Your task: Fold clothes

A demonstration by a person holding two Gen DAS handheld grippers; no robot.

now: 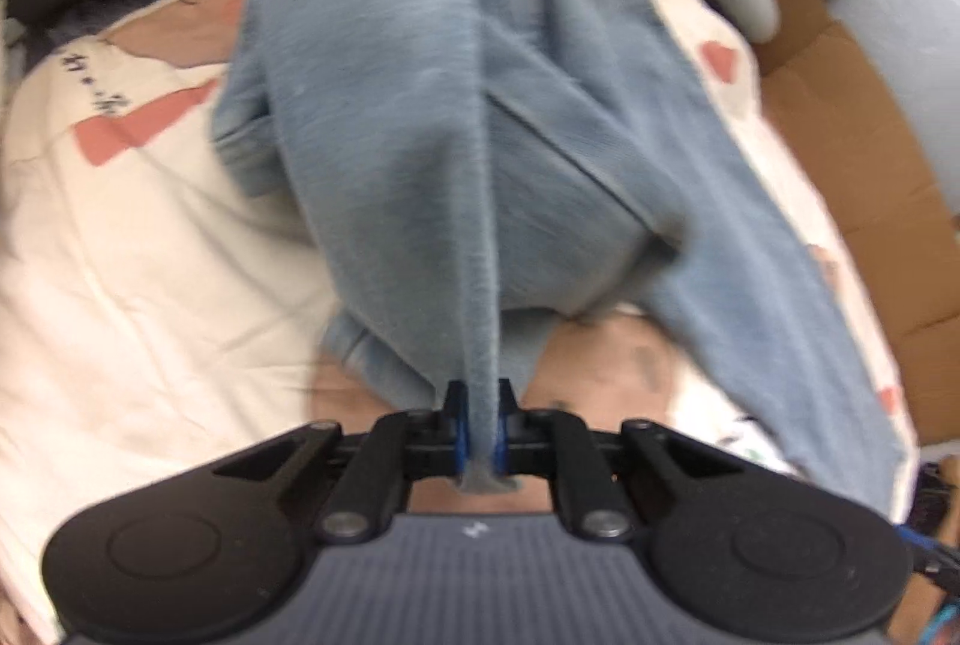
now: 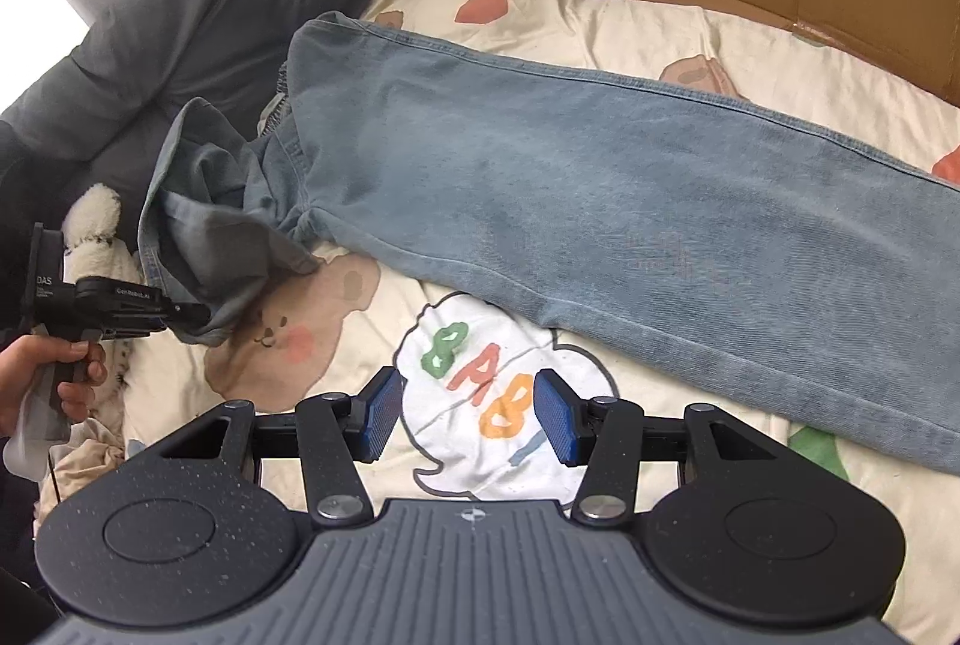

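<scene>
While my left claw (image 1: 478, 426) pinches a bunched end of the jeans (image 2: 540, 177) and my right claw (image 2: 465, 414) waits spread and empty, the jeans lie just ahead of it on the bedsheet (image 2: 750, 45), folding barely begun.

Soft daylight fills both views, brightest at a blown-out strip in the right wrist view's upper left corner. The left wrist view is motion-blurred throughout; fisheye bending curves both edges.
</scene>
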